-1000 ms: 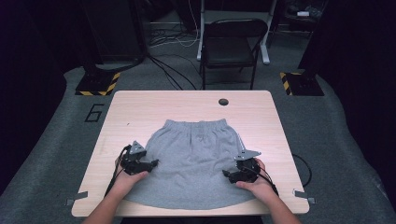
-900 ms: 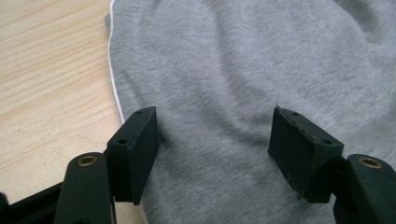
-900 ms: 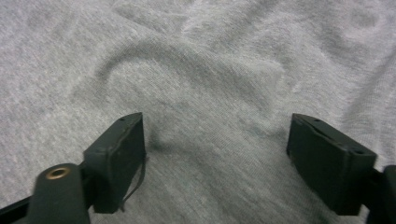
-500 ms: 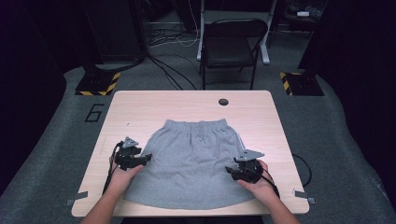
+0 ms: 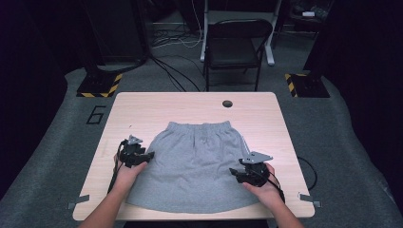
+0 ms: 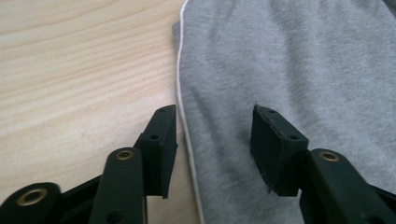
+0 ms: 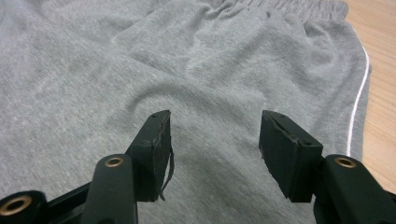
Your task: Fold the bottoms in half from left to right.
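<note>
**Grey skirt flat on table, both grippers at its side edges**

Grey skirt spread flat on the wooden table, elastic waistband toward the far edge, wide hem toward the near edge and the person. Fabric mostly smooth; slight creasing below the waistband, seen in the right gripper view. Thin white piping along each side seam.

Left gripper positioned at the skirt's left side edge, about mid-length. Jaws parted, having just been closing. In the left gripper view, one jaw over bare wood just outside the white-piped edge, the other over grey cloth; the edge running between them. Pads apart from each other, no fold pinched; contact with cloth below not determinable.

Right gripper positioned on the skirt's right side, slightly nearer the hem than the left one. Jaws parted about halfway, recently closed from wider and now very slightly reopened. In the right gripper view, both jaws over grey fabric, piped edge and bare table well off to one side. No cloth gathered between the pads.

Small dark round hole in the tabletop beyond the waistband. Black chair behind the table.
</note>
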Available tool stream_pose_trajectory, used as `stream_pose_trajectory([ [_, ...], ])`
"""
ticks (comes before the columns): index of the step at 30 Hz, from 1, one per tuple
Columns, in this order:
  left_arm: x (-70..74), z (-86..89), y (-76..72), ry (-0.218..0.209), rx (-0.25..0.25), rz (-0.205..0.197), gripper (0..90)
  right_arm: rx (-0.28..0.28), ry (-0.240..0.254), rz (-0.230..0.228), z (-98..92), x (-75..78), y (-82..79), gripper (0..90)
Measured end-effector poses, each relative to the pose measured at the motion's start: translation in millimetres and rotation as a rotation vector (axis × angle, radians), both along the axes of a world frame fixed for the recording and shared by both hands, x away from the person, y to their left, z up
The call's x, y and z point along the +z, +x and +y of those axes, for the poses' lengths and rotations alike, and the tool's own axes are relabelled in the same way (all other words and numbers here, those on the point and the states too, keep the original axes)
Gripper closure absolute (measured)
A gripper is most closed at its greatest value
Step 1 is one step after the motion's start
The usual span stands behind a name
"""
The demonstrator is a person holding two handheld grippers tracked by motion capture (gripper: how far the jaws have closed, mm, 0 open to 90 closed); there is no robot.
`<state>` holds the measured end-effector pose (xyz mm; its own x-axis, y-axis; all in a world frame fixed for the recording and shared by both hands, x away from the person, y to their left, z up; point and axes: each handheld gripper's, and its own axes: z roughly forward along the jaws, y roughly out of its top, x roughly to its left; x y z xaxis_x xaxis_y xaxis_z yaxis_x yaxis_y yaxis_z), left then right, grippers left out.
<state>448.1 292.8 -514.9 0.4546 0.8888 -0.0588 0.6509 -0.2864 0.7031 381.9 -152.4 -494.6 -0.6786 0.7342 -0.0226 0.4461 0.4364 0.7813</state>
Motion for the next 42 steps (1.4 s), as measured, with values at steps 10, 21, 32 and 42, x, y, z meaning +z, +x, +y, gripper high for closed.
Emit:
stream_pose_trajectory([
  [10,-1.7,-10.7,0.2,0.010,-0.020,-0.006,72.0,0.021,-0.009,-0.010,2.3,0.2,-2.4,43.2],
  [21,-0.1,-13.0,0.0,0.005,-0.022,-0.007,80.3,0.050,-0.041,-0.005,7.2,0.2,-3.7,43.1],
  [32,23.4,-29.5,-7.0,0.003,-0.093,-0.042,81.3,0.048,-0.044,-0.001,9.5,-0.9,-3.2,42.9],
  [42,37.8,-74.3,-8.8,-0.025,-0.182,-0.080,81.8,0.031,-0.025,-0.004,8.4,-0.8,-1.7,42.9],
])
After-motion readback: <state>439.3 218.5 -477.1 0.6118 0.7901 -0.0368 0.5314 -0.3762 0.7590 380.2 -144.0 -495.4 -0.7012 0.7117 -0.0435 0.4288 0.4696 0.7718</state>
